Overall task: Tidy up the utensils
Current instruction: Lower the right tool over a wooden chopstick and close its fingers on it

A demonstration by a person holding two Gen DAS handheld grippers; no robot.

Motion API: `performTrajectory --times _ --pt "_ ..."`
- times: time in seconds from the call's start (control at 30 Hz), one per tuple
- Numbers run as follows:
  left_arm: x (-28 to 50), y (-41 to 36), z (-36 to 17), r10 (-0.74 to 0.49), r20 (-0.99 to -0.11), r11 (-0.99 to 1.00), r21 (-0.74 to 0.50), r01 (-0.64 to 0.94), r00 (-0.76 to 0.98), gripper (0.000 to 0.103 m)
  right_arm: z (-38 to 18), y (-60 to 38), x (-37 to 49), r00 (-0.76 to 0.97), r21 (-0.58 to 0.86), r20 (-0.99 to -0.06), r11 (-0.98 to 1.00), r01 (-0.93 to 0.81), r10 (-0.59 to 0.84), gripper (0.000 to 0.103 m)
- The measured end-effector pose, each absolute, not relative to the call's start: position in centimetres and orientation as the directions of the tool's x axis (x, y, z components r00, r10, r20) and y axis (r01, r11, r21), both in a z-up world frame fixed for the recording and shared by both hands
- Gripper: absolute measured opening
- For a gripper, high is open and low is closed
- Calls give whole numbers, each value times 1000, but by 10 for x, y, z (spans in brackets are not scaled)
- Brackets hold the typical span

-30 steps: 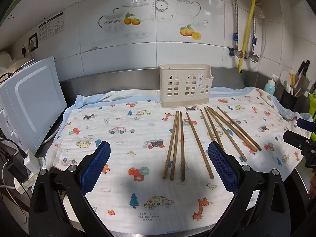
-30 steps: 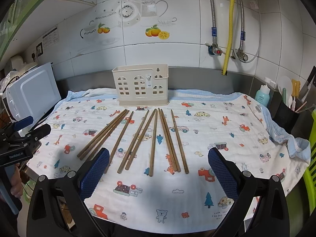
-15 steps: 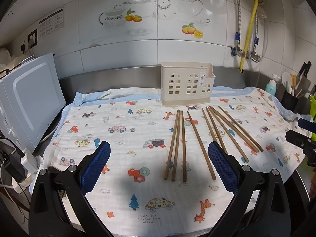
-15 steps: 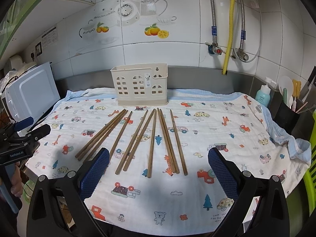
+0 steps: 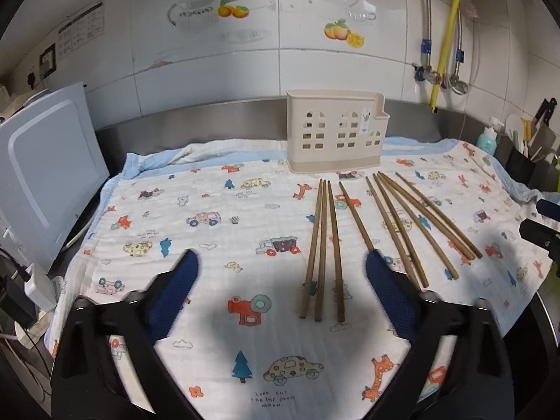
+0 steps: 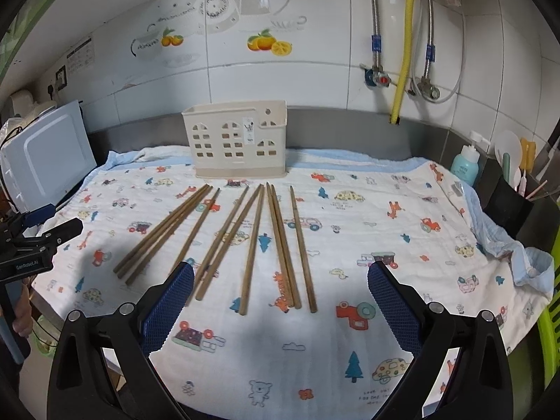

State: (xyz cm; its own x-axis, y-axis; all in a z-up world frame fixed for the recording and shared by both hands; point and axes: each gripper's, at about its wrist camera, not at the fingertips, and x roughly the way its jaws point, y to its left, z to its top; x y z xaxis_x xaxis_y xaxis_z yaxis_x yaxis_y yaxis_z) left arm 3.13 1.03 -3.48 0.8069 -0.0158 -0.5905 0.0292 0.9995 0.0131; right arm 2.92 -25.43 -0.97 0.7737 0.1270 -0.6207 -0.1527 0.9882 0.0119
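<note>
On left claw (image 6: 52, 231) body "GenRobot.AI", jaws closing on nothing, right claw (image 6: 280, 297) agape, cloth (image 5: 224, 210) "LOOK OUT FOR THE MOON"

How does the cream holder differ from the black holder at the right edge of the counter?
The cream holder stands on the cloth and looks empty; the black holder stands off the cloth with utensils in it. The cream one has window-shaped holes; the black one looks solid. Both are upright.

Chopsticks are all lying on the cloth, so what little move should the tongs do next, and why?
Probably lower the left tongs onto the three chopsticks lying side by side just ahead of them. Its jaws are closing with nothing between them yet, every chopstick lies flat on the printed cloth, and the cream holder behind looks empty. The right tongs are open, holding nothing.
</note>
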Motion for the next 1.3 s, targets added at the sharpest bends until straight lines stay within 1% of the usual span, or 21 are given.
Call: performTrajectory --times 0.07,0.13,0.2,0.23,0.27,0.3,0.33,0.37,0.4,0.47,0.53,0.67,0.73,0.8,0.83,0.93,1.0,1.07,1.13,1.27,1.3 --pt "39 13 -40 -30 -607 999 -3 36 794 80 -13 -258 33 768 10 -629 989 -150 123 96" --pt "44 16 -46 -43 -621 999 -20 38 783 75 -17 -261 37 763 10 -636 990 -141 116 95" --pt "50 19 -51 -57 -632 998 -40 41 773 74 -22 -266 42 753 19 -647 990 -139 118 95" --pt "52 20 -53 -61 -636 998 -45 42 769 71 -23 -267 45 750 20 -651 991 -136 116 94" --pt "54 21 -56 -64 -640 998 -48 43 766 70 -26 -268 47 745 20 -658 991 -135 114 91" --pt "57 22 -58 -68 -643 998 -53 44 763 69 -30 -269 51 735 26 -667 990 -137 119 81" --pt "59 23 -59 -70 -646 997 -56 44 760 69 -33 -271 54 726 33 -676 990 -136 122 75" --pt "61 24 -61 -71 -650 997 -57 44 757 69 -36 -272 57 718 40 -684 990 -134 125 75" --pt "63 24 -62 -71 -652 997 -56 45 754 66 -39 -273 60 713 42 -690 990 -133 125 74" --pt "66 24 -65 -79 -659 997 -62 51 748 63 -45 -273 65 703 41 -700 990 -137 126 68" --pt "71 24 -69 -90 -670 996 -68 59 737 58 -51 -273 71 689 43 -713 989 -141 129 60" --pt "80 23 -74 -107 -683 994 -75 76 722 53 -60 -274 84 665 57 -733 987 -148 142 51" --pt "85 21 -77 -118 -691 993 -81 87 713 49 -65 -273 90 654 60 -742 987 -151 145 41" --pt "90 20 -81 -128 -699 992 -80 102 703 46 -69 -273 96 644 54 -751 986 -158 144 37" --pt "92 18 -82 -132 -703 991 -81 106 699 44 -71 -273 99 639 51 -756 986 -158 142 33" --pt "99 16 -87 -141 -715 990 -82 117 685 44 -77 -272 108 625 54 -767 985 -165 147 24" --pt "102 15 -91 -145 -722 989 -81 125 676 44 -81 -271 113 614 46 -776 984 -173 144 21" --pt "105 14 -94 -146 -729 988 -81 128 668 44 -83 -270 116 609 38 -781 983 -179 141 20" --pt "108 13 -96 -144 -736 989 -76 130 661 44 -86 -269 119 602 30 -787 983 -182 135 16" --pt "113 10 -101 -143 -746 987 -64 144 650 44 -91 -268 124 592 31 -794 982 -187 138 13" --pt "114 9 -102 -142 -748 987 -61 146 648 43 -92 -269 124 591 30 -795 982 -188 138 11"
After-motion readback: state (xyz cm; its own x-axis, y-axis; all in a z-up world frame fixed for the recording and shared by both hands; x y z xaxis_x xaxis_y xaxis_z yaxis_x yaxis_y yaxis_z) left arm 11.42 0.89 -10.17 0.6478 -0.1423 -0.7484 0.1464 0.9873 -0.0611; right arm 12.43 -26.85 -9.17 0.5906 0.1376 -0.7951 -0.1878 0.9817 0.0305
